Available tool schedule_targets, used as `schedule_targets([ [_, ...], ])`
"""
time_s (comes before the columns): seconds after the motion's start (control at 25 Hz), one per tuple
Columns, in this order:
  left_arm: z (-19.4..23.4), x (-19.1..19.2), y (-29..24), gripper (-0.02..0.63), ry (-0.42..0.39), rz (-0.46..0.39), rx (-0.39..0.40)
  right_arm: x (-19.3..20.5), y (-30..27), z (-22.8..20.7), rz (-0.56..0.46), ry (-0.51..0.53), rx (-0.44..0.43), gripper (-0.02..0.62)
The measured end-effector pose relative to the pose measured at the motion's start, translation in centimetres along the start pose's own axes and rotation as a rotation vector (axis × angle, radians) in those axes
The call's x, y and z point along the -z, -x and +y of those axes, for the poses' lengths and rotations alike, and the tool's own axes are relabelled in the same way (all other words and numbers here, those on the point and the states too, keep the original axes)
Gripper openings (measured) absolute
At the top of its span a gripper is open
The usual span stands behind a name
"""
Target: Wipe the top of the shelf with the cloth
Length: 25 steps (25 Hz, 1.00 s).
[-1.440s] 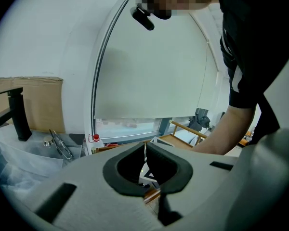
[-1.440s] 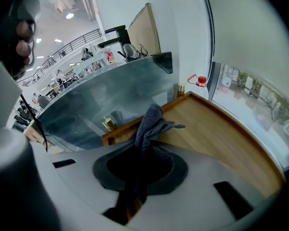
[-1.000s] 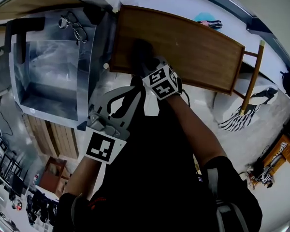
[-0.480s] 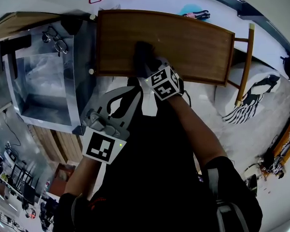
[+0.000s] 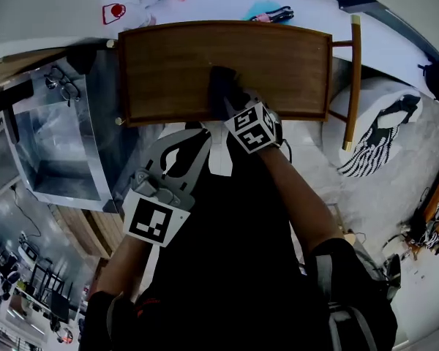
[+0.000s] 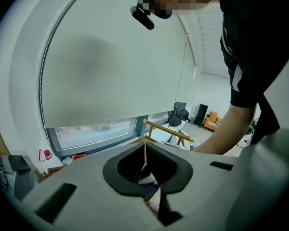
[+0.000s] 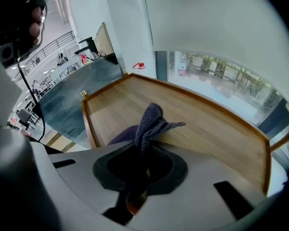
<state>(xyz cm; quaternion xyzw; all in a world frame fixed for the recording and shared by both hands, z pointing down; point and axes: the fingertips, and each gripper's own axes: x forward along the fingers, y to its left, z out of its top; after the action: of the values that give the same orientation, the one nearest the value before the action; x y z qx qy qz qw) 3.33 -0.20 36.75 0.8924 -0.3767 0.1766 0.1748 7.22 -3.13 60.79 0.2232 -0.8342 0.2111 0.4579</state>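
Note:
The shelf's brown wooden top (image 5: pixel 161 68) with a raised rim lies ahead of me. A dark purple-grey cloth (image 5: pixel 221 86) rests on it near the middle of the front edge. My right gripper (image 5: pixel 230 102) is shut on the cloth and holds it on the wood. In the right gripper view the cloth (image 7: pixel 151 121) bunches up out of my right gripper (image 7: pixel 144 153) over the shelf top (image 7: pixel 212 126). My left gripper (image 5: pixel 192 136) hangs back near my body, short of the shelf. In the left gripper view my left gripper (image 6: pixel 145 165) has its jaws closed together with nothing between them.
A metal cabinet (image 5: pixel 95 174) with eyeglasses (image 5: pixel 62 86) on it stands left of the shelf. A wooden post (image 5: pixel 351 79) and a zebra-patterned cushion (image 5: pixel 384 134) are to the right. A red item (image 5: pixel 113 11) and a turquoise item (image 5: pixel 267 12) lie on the white surface beyond.
My right gripper has slid the cloth to the right along the shelf top, from near its left end toward the middle. The left gripper has stayed put.

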Motion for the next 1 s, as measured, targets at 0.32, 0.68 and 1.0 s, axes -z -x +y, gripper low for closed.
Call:
schedule_targets([
  [0.32,-2.3,-1.9,-3.3,0.028,-0.042,-0.004,0.052,3.8,3.0,-4.4,0.016,-0.048,0.065,0.041],
  [0.68,-4.4,-2.9,-6.2,0.028,-0.055,0.010,0.090,7.6,5.6,-8.7,0.030,-0.107,0.127,0.041],
  [1.0,-6.0,-4.0,-8.6,0.028,-0.075,0.009,0.132,9.7,7.7,-11.6,0.029,-0.158,0.177,0.041],
])
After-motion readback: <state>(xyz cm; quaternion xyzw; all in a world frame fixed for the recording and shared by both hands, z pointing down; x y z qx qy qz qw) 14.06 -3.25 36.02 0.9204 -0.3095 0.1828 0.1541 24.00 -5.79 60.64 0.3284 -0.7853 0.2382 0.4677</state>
